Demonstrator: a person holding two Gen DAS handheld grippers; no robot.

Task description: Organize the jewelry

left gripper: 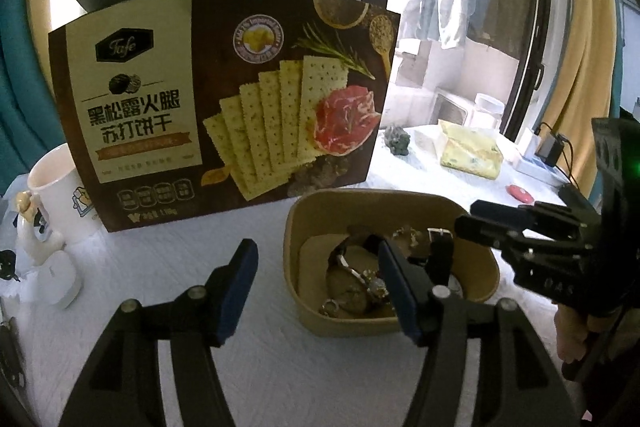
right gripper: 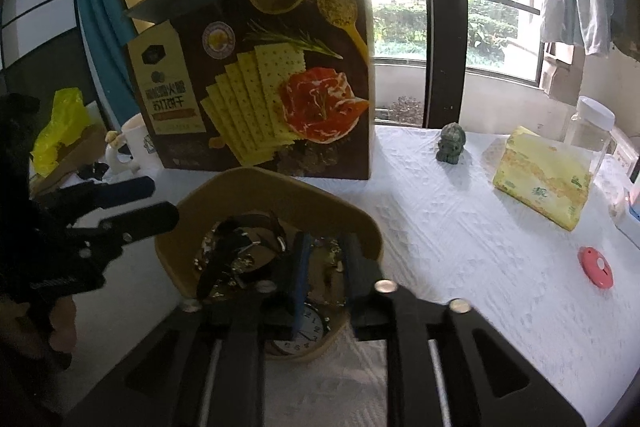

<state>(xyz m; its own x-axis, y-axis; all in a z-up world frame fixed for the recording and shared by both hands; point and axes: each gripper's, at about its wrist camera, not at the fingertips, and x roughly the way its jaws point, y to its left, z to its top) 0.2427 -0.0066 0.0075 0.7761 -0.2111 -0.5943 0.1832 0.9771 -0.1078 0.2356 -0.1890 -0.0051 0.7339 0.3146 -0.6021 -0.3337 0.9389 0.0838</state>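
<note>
A tan paper bowl (left gripper: 308, 227) sits on the white tablecloth and holds a tangle of jewelry: a black-strapped watch (left gripper: 440, 251), a silver bracelet (left gripper: 360, 275) and a ring (left gripper: 330, 307). My left gripper (left gripper: 316, 275) is open, with its right finger over the bowl and its left finger outside the rim. In the right wrist view the bowl (right gripper: 280, 195) holds black straps (right gripper: 240, 239), gold pieces and a white watch face (right gripper: 308, 331). My right gripper (right gripper: 324, 275) hangs over the bowl with its jaws a narrow gap apart; nothing shows between them.
A large cracker box (left gripper: 224, 107) stands upright just behind the bowl. A white mug (left gripper: 60, 195) and white earbud case (left gripper: 64, 279) lie at the left. A green figurine (right gripper: 452, 143), yellow tissue pack (right gripper: 540, 179), clear jar (right gripper: 588, 131) and pink disc (right gripper: 596, 267) lie at the right.
</note>
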